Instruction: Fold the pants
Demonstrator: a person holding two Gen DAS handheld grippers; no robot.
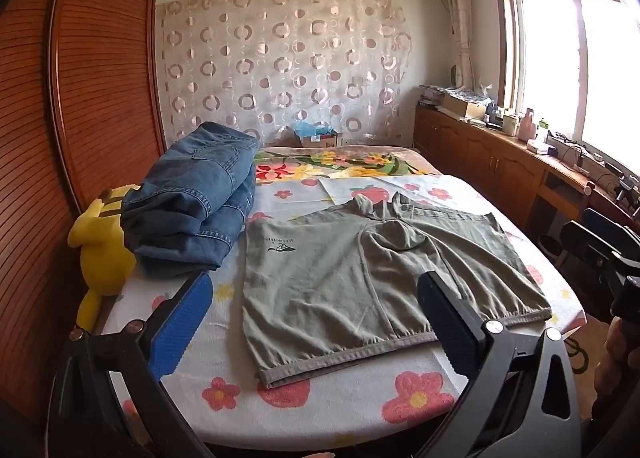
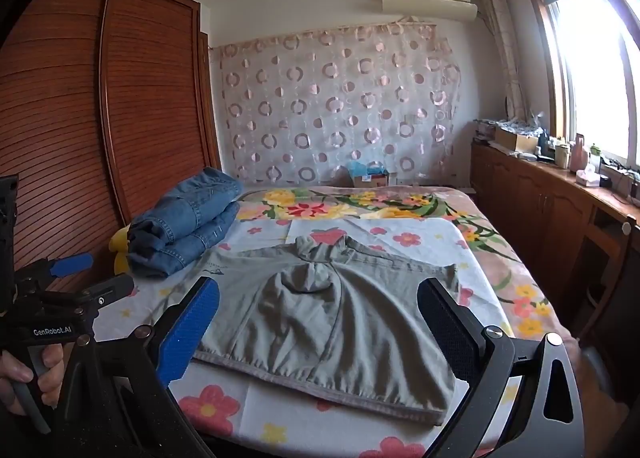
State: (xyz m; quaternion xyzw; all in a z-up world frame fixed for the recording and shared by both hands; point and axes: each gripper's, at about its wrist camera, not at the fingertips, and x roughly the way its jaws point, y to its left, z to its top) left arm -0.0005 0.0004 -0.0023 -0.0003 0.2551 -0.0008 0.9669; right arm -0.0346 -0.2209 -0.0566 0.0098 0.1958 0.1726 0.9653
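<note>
Now I hold both the left gripper (image 1: 316, 306) and right gripper (image 2: 320, 316) spread wide, empty, above the grey-green shorts (image 1: 372, 278) lying flat by the bed's (image 1: 348, 398) near edge.

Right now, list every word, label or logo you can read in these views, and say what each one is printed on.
"GenRobot.AI": white lettering on the black body of the left tongs, seen from the right wrist view.
Dark print with a small emblem on the grey-green shorts: upside down and too small to read.
Label on the cardboard box at the far end of the bed: too blurred to read.
Nothing else legible.
</note>
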